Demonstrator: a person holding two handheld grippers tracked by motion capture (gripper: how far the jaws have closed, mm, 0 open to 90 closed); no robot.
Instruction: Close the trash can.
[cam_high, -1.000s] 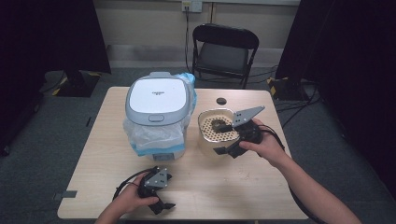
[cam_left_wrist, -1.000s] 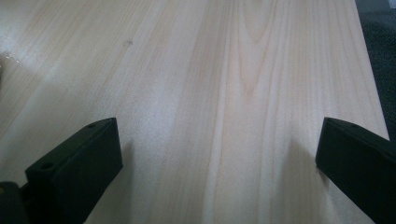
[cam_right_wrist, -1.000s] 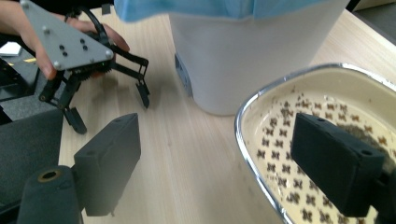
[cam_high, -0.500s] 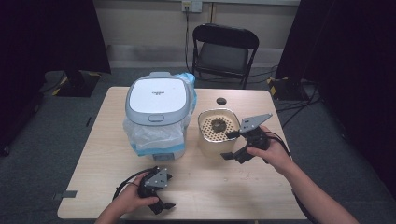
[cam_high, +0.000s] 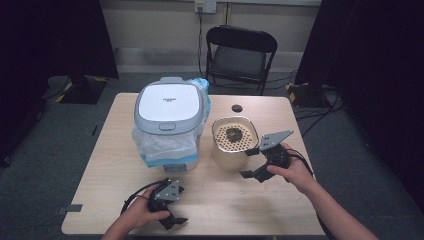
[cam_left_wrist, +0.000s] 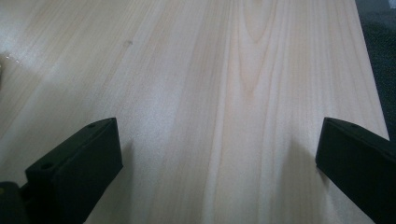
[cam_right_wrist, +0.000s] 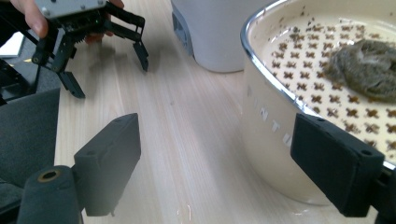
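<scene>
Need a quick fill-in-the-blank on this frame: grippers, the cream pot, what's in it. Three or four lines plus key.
1. The right gripper sits beside the cream pot with its jaws ____.
2. The grey clump lies ____ the cream pot, on its perforated insert.
3. The left gripper holds nothing; between its open jaws is the bare wooden ____.
4. The lid of the white appliance is ____.

Missing words: open; inside; table; closed

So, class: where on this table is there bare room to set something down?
Free: the table strip left of the white bin, and the near edge between the left tool and right tool. Crowded: the gap between bin and cream pot.
</scene>
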